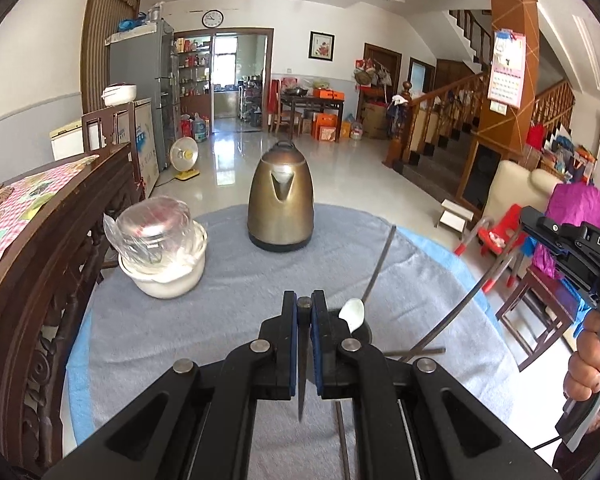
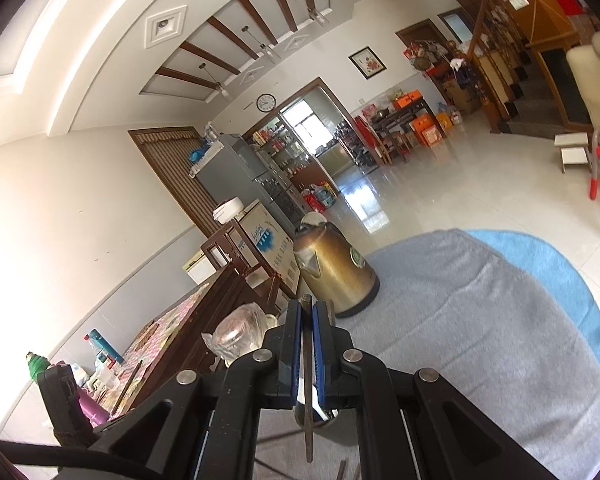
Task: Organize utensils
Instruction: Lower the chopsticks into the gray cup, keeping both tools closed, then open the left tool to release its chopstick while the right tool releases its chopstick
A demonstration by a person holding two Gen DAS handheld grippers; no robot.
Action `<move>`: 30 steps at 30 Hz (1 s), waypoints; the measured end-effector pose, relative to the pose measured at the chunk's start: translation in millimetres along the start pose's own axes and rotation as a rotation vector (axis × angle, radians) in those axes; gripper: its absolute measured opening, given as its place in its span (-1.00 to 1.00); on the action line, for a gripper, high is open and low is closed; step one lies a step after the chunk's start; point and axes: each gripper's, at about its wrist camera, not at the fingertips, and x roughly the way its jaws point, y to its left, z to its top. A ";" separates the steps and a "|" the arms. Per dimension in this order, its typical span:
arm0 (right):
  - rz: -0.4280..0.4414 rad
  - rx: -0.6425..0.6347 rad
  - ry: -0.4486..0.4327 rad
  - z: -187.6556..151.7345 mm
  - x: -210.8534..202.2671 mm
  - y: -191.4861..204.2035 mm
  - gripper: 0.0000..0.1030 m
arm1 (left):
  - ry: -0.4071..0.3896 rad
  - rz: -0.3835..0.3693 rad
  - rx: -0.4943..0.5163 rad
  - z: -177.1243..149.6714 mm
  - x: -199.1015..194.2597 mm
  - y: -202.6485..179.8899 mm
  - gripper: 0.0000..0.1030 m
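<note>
- The left hand-held gripper (image 1: 304, 308) was closed tight on a thin dark metal chopstick (image 1: 302, 384). The stick stood between the blue pads, with its round end at the fingertips and its pointed end near the camera.
- The right hand-held gripper (image 2: 307, 312) was also closed tight, on a second thin dark metal chopstick (image 2: 309, 420). That stick ran straight down between its blue pads.
- In the left wrist view, the right hand-held gripper was held up in the air at the right edge, past the worktop's rim, with the person's hand (image 1: 592, 360) around its handle.
- A small white ceramic spoon (image 1: 353, 314) stuck up out of a dark metal cup (image 1: 365, 334) just right of the left fingertips. The cup was mostly hidden behind the gripper.
- In the right wrist view, a cup showed just under the right gripper's fingers.
- More dark metal chopsticks (image 1: 380, 264) lay on the round worktop with the grey-blue towel cloth (image 1: 228, 320), close to the cup.
- A tall brass-coloured metal kettle with a black base (image 1: 281, 200) stood at the far side of the worktop.
- A white ceramic pot with a clear plastic-wrapped glass lid (image 1: 162, 248) sat on the left side, apart from the kettle.
</note>
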 end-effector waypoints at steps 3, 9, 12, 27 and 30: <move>0.002 -0.006 -0.016 8.7 -1.8 6.4 -0.89 | -0.019 -0.009 -0.004 10.6 -5.6 2.6 -0.87; 0.009 -0.020 -0.053 26.9 -4.2 21.6 -0.89 | -0.092 -0.025 0.015 42.3 -23.3 -2.3 -0.87; 0.011 -0.023 -0.070 34.2 -3.6 30.3 -0.89 | -0.120 -0.030 0.019 54.4 -28.8 -6.3 -0.87; -0.026 -0.042 -0.117 54.1 22.3 41.9 -0.89 | -0.161 -0.054 0.041 79.6 -21.0 -29.6 -0.87; -0.055 -0.052 -0.120 55.0 33.3 40.4 -0.89 | -0.153 -0.053 0.042 78.2 -10.9 -31.8 -0.87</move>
